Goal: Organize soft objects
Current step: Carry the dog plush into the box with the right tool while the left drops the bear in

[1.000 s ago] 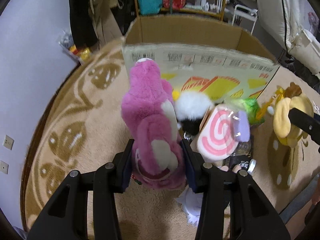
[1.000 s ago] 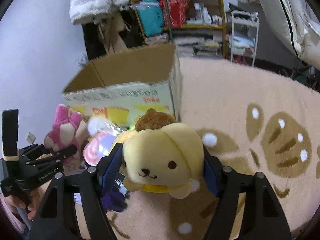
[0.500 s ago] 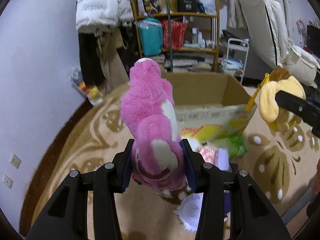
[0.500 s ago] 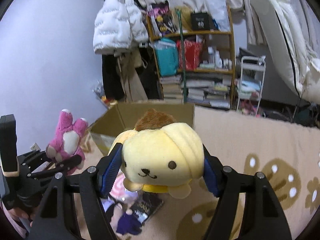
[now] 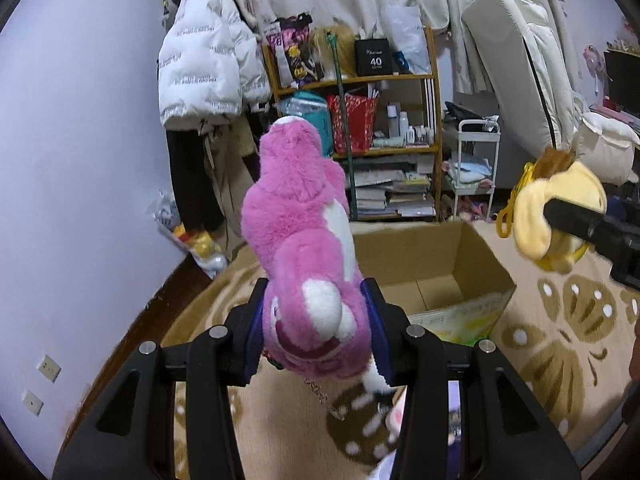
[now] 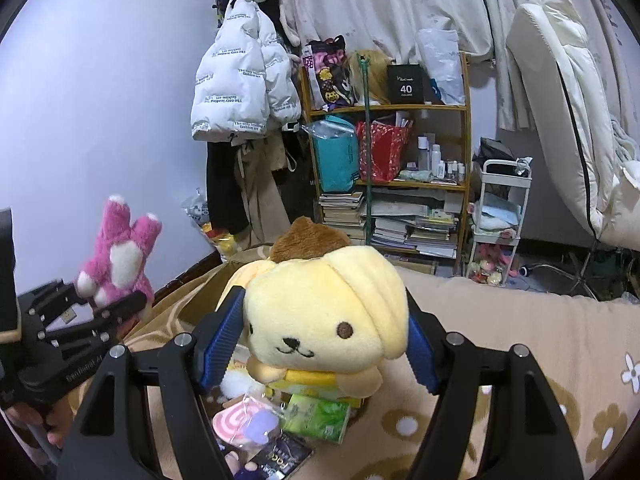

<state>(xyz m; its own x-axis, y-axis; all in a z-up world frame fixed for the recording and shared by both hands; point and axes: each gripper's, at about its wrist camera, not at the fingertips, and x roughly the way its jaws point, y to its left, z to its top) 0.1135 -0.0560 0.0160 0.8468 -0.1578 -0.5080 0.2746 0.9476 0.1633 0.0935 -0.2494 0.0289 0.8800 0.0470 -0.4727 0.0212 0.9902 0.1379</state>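
My left gripper [image 5: 316,328] is shut on a pink plush bear [image 5: 304,240], held by its head with the body sticking up and away. My right gripper [image 6: 324,336] is shut on a yellow plush dog [image 6: 328,312] with a brown cap, its face toward the camera. Both toys hang in the air above the rug. The open cardboard box [image 5: 432,264] stands on the rug just beyond the pink bear. In the left wrist view the yellow dog [image 5: 560,216] shows at the right edge; in the right wrist view the pink bear [image 6: 120,252] and left gripper show at the left.
Below on the beige patterned rug [image 6: 520,340] lie a pink swirl pouch [image 6: 244,424], a green packet [image 6: 316,420] and a dark packet [image 6: 280,456]. A wooden shelf [image 6: 392,184], hanging coats [image 6: 240,96], a white cart [image 6: 500,220] and a leaning mattress [image 6: 560,120] stand behind.
Both grippers have risen with their toys and tilted up; the box and the floor items have dropped lower in view, and the shelf and the wall now fill the background.
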